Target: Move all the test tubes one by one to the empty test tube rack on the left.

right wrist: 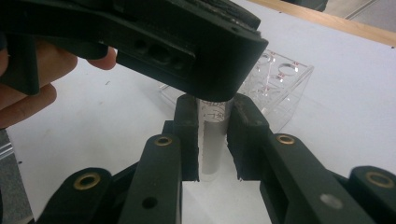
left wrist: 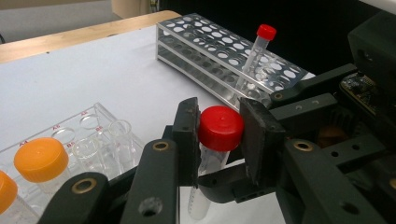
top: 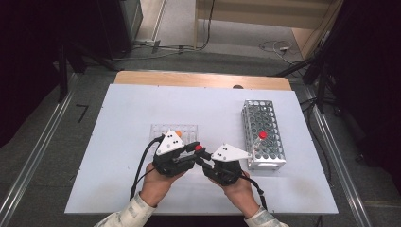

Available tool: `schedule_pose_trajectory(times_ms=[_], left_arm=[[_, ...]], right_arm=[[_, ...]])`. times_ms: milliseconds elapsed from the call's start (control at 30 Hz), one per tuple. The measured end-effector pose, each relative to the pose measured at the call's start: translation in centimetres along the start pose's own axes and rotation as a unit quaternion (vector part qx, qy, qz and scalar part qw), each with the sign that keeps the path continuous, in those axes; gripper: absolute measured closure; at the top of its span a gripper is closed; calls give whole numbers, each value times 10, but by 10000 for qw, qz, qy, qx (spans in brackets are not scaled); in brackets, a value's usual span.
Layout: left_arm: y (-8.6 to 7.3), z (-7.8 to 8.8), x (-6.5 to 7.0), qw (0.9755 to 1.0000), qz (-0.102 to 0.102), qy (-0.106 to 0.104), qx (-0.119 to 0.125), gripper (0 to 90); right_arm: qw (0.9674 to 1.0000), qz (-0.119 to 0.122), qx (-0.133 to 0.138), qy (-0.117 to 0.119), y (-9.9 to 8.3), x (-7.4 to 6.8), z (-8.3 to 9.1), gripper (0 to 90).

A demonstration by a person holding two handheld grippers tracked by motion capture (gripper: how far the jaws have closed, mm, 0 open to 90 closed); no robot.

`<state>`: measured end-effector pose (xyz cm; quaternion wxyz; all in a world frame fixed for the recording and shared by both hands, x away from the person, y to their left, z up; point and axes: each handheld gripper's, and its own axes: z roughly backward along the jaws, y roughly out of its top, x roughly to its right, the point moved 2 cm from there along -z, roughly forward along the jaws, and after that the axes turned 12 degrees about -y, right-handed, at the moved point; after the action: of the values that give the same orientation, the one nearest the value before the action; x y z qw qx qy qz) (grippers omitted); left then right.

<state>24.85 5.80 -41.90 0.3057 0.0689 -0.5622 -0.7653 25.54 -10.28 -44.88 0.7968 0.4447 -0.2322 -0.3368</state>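
Just left of the metal rack [top: 265,135], the left hand-held gripper [left wrist: 219,135] pinches the red cap [left wrist: 220,128] of a clear tube [right wrist: 212,140], whose body the right hand-held gripper [right wrist: 212,144] clamps. The metal rack holds one red-capped tube [left wrist: 256,51]. Orange-capped tubes [left wrist: 41,161] stand in the clear rack [left wrist: 93,140], left of the metal one.

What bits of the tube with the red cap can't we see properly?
- The tube: its cap hidden in the right gripper view by the left gripper.
- Tube markings: blurred there.
- Red cap: its sides covered by pads in the left gripper view.
- Tube's bottom: cut off by the lower edge there.
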Motion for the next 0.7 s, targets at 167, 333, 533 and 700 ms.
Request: schedule_pose_trajectory(times_ms=[167, 333, 533, 700], left_arm=[[3, 5, 0, 10000, 14, -18, 75, 703], [9, 19, -7, 9998, 89, 50, 190, 703], [18, 41, -19, 9994, 251, 63, 243, 703], [23, 60, -28, 9987, 291, 176, 381, 703]], right_arm=[[9999, 17, 5, 164, 0, 0, 1, 566], [9996, 35, 22, 285, 0, 3, 6, 436], [9996, -2, 43, 265, -4, 12, 14, 379], [9998, -70, 15, 198, -10, 21, 21, 366]])
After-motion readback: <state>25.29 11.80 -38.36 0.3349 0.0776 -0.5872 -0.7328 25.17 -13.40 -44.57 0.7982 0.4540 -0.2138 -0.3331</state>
